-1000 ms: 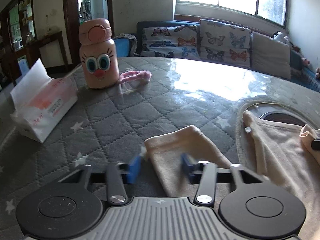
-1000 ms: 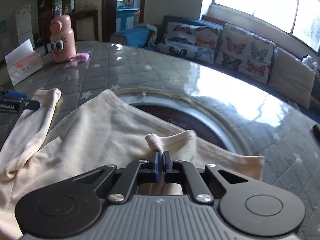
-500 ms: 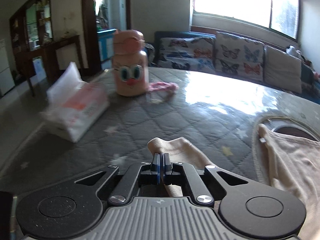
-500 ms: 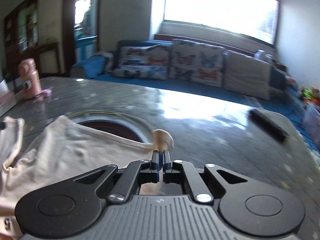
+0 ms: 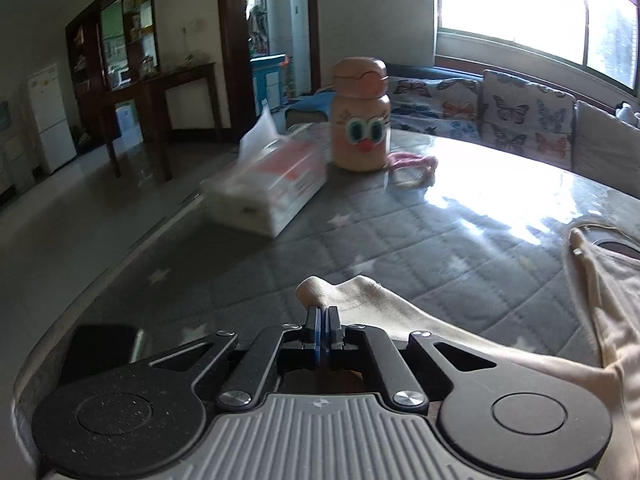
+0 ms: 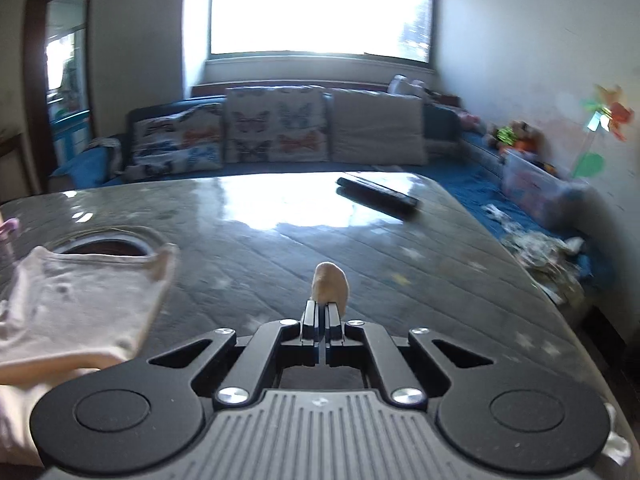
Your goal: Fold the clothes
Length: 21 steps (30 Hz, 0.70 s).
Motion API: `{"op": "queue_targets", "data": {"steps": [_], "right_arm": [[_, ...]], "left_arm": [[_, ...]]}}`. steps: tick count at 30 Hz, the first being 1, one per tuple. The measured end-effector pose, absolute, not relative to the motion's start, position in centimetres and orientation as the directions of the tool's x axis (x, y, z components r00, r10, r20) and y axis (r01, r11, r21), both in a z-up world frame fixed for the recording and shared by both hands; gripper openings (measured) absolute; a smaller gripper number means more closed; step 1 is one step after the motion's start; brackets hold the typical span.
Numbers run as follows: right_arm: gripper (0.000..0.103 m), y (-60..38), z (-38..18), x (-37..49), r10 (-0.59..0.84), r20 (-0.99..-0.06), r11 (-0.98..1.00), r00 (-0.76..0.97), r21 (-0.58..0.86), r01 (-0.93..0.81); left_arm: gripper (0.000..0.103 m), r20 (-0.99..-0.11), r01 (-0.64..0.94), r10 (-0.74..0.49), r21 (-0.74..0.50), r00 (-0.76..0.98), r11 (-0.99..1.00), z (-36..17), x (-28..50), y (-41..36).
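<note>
- The left gripper (image 5: 322, 316) has its jaws pressed together on a corner of the cream shirt (image 5: 420, 320); a small fold of cloth stands up just ahead of the tips.
- From this pinch the cloth runs back and to the right of the left gripper, over the grey quilted table (image 5: 400, 236), probably a sleeve.
- The right gripper (image 6: 322, 312) is also closed on the shirt (image 6: 80, 304); a small nub of cloth pokes up above its tips.
- The shirt body and neckline lie to the left of the right gripper.
- I judge that both ends are held to spread the shirt flat before folding.
- Ahead of the left gripper stand a tissue pack (image 5: 272, 184) and a pink cartoon bottle (image 5: 360, 116), a little blurred.
</note>
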State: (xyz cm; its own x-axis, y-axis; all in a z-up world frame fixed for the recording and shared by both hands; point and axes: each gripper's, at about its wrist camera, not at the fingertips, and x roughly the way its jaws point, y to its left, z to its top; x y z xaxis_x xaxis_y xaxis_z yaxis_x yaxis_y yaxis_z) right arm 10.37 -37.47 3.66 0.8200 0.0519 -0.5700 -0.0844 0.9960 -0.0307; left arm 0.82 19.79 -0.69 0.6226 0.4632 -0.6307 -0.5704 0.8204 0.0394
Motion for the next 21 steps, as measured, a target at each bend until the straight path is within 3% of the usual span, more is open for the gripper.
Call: {"op": "queue_targets", "data": {"steps": [7,11,13,15,21], "right_arm": [[0.003,-40.8,1.2,9.8,-0.037,-0.656,0.999,0.754,-0.04,0.014],[0.01,-41.1,0.3,10.0,-0.059,-0.682,0.998,0.729,-0.064,0.021],[0.01,-40.9,0.9,10.1,-0.066,-0.663,0.997,0.746,-0.08,0.018],[0.01,-40.4,1.5,10.5,-0.05,-0.651,0.997,0.757,-0.079,-0.002],[0.012,-37.2,2.4,13.2,0.07,-0.653,0.992,0.754,-0.032,-0.12]], "left_arm": [[0.004,-0.671,-0.542,0.441,0.068,0.596,0.838,-1.5,0.3,19.7],[0.011,-0.672,-0.522,0.43,0.076,0.603,0.85,-1.1,0.6,19.4],[0.031,-0.658,-0.514,0.432,0.078,0.617,0.854,-0.5,0.9,19.2],[0.041,-0.641,-0.508,0.434,0.079,0.633,0.858,0.2,1.2,18.8],[0.042,-0.624,-0.387,0.338,0.062,0.705,0.92,1.4,4.6,15.6]]}}
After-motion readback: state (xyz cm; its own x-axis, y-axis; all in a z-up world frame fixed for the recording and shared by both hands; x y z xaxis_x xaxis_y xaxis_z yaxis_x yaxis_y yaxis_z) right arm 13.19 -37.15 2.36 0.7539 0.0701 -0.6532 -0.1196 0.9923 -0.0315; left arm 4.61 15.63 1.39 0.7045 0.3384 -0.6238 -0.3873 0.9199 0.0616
